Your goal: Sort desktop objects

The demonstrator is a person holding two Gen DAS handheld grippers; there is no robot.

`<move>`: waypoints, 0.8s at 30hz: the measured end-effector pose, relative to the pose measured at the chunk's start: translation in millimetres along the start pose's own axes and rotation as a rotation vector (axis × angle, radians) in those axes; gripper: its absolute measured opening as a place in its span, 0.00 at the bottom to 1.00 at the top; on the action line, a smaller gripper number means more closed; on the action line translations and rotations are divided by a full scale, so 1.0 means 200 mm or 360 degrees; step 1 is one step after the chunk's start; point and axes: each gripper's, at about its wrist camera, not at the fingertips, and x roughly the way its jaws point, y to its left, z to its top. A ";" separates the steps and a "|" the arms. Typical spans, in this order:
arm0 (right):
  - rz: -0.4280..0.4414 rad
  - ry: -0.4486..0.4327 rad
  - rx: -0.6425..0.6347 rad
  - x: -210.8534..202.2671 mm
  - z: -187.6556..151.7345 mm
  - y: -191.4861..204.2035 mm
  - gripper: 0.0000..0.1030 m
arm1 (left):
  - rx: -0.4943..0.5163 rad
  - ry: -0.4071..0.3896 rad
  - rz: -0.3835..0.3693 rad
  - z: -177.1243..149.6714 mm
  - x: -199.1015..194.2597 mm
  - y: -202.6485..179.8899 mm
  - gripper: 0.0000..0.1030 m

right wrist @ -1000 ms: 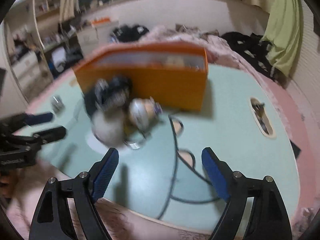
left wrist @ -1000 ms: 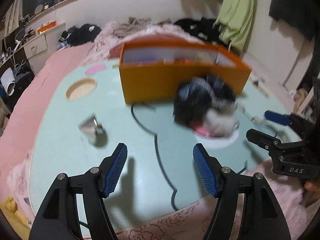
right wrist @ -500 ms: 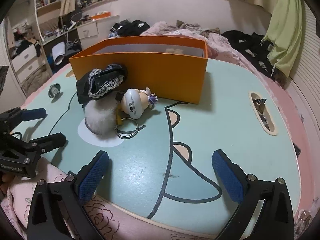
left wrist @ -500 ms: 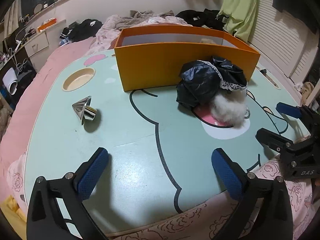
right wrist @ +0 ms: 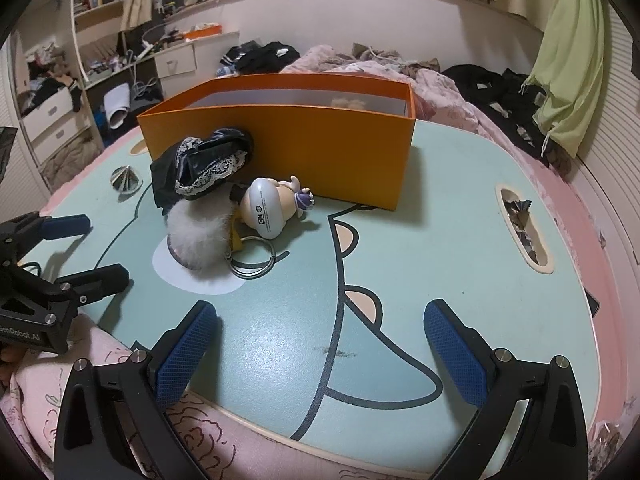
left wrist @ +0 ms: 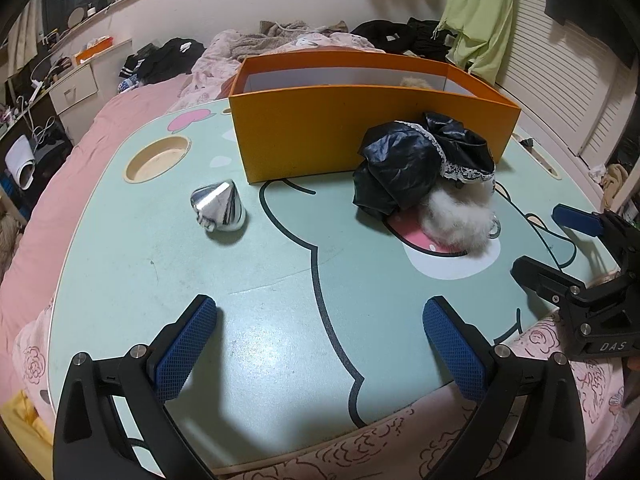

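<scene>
**Both grippers wide open, nothing picked up yet**

Big orange box (right wrist: 280, 148) sits at the back of the mint table (right wrist: 460, 248). Right against its front: black lacy cloth (left wrist: 420, 160), white fluffy pompom (right wrist: 198, 232), a little toy figure (right wrist: 270, 206) and key rings (right wrist: 252, 258); the silver cone (left wrist: 218, 208) lies apart. Left gripper (left wrist: 320, 348) and right gripper (right wrist: 320, 348) have just spread apart, empty. I'd grab the cloth first from above, pinching a bunched fold so nothing else drags along.

Box (left wrist: 320, 140) behind cloth (left wrist: 416, 164), cone (left wrist: 218, 208) left
</scene>
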 end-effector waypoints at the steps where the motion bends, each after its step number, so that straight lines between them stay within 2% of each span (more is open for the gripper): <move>1: 0.0000 0.0001 0.0000 0.00 0.00 0.00 1.00 | 0.0000 0.0000 0.0000 0.00 0.00 0.00 1.00; 9: 0.0001 0.0000 0.0000 0.00 0.00 0.00 1.00 | -0.0009 -0.0006 0.0004 0.00 0.00 0.00 1.00; 11: 0.0002 -0.0001 0.0001 0.00 0.00 0.00 1.00 | -0.0037 -0.0028 -0.0048 0.00 -0.03 0.02 1.00; 14: 0.0002 -0.0001 0.0000 0.00 0.00 0.00 1.00 | -0.0113 -0.0129 -0.0147 0.00 -0.11 0.09 1.00; 16: 0.0002 0.0000 0.0000 0.00 0.00 0.00 1.00 | -0.0159 -0.0176 -0.0168 0.01 -0.16 0.14 1.00; 19: 0.0001 0.0000 0.0000 0.00 -0.01 0.00 1.00 | -0.0167 -0.0230 -0.0079 0.02 -0.20 0.20 1.00; 24: 0.0003 -0.0002 0.0000 0.00 -0.01 0.00 1.00 | -0.0143 -0.0242 0.0082 0.09 -0.17 0.28 0.95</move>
